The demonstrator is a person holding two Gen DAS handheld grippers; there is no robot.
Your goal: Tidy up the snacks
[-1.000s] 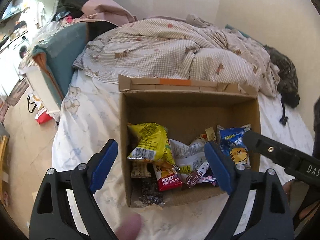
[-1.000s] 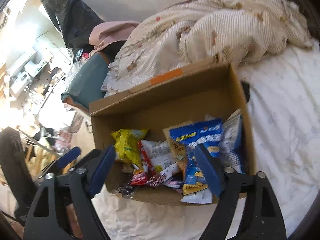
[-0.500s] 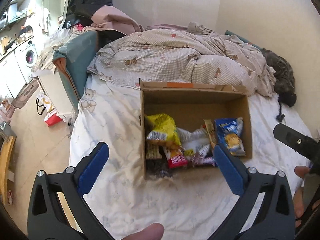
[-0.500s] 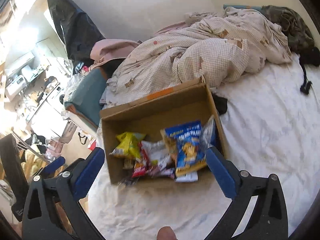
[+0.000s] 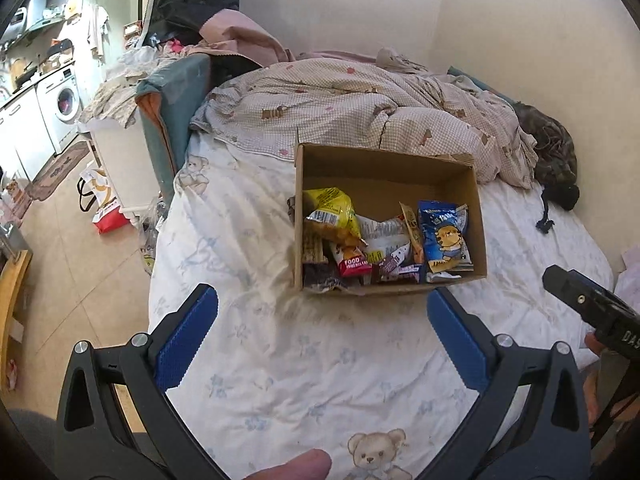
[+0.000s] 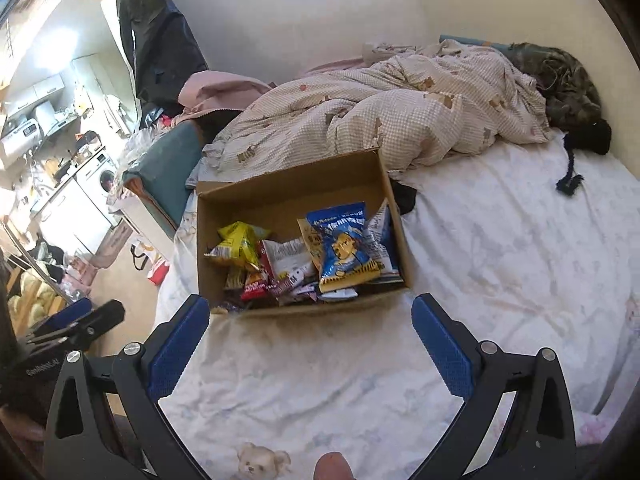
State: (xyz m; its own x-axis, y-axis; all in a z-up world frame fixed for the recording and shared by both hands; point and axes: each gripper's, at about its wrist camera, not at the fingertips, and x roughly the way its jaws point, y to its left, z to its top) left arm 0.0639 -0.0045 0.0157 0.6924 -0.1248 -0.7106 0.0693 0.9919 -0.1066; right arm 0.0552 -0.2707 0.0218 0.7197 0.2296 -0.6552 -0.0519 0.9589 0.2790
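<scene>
An open cardboard box [image 5: 478,216] sits on the bed and holds several snack packets: a yellow bag [image 5: 332,210], a blue cat-print bag [image 5: 446,238], a red packet [image 5: 354,266] and small bars. It also shows in the right wrist view [image 6: 288,184], with the blue bag [image 6: 344,248] on top. My left gripper [image 5: 322,332] is open and empty, held back from the box's near side. My right gripper [image 6: 310,336] is open and empty, also short of the box.
The bed has a white bear-print sheet [image 5: 320,368] and a rumpled checked duvet [image 5: 360,108] behind the box. A dark garment [image 5: 554,156] lies at the far right. The bed's left edge drops to a tiled floor [image 5: 60,248].
Both grippers have pulled back and up from the box, which now looks smaller and farther away. Both stay open and empty; the snacks have not moved.
</scene>
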